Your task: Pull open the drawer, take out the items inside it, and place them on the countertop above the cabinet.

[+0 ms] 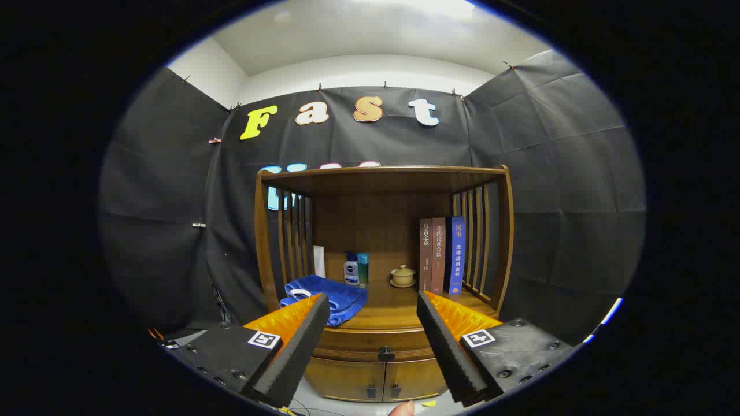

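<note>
The tool (373, 300) is hanging in the air with its two fingers (300, 346) spreading wide apart, nothing pressing between them. Both fingers are pointing forward and angling slightly inward at the tips. A fingertip of the person's hand (402, 409) is peeking below the tool.

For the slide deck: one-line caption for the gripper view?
Open hand-held gripper faces the wooden cabinet, its closed drawer's knob between the fingers; blue towel, bottles, lidded cup and books on the countertop.
</note>
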A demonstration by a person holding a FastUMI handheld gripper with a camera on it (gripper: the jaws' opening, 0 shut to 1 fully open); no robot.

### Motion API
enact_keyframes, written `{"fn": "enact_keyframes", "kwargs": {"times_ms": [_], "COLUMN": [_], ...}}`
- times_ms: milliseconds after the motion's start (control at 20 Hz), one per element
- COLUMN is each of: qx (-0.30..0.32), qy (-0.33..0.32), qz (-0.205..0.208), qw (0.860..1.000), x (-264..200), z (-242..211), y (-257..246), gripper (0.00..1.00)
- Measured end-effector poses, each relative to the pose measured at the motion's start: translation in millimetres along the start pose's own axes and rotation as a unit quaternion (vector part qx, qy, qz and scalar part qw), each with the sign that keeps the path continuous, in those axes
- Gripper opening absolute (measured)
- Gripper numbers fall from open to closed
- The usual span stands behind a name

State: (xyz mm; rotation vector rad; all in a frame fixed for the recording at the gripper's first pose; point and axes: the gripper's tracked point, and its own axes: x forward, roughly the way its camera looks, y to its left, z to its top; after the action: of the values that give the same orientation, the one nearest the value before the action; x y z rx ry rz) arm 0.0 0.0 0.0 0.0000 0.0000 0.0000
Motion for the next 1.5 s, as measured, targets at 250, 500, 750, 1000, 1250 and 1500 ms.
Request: {"fn": "enact_keyframes", "kwargs": {"times_ms": [250, 500, 750, 1000, 1250, 1500], "qx": [0.0, 0.003, 0.002, 0.005, -0.011, -0.011], "qy": [-0.001, -0.004, -0.007, -0.008, -0.018, 0.0], "qz": [-0.001, -0.003, -0.005, -0.007, -0.009, -0.005], "qw": [1.0, 1.0, 1.0, 1.0, 1.0, 1.0], "x": [0.4, 0.4, 0.6, 2.4, 21.8, 63.9], "z": [0.0, 1.1, 2.1, 1.7, -11.7, -72.1], "y": [-0.5, -0.1, -2.1, -1.9, -13.4, -23.9], "gripper": [0.98, 0.98, 0.98, 0.98, 0.98, 0.98]}}
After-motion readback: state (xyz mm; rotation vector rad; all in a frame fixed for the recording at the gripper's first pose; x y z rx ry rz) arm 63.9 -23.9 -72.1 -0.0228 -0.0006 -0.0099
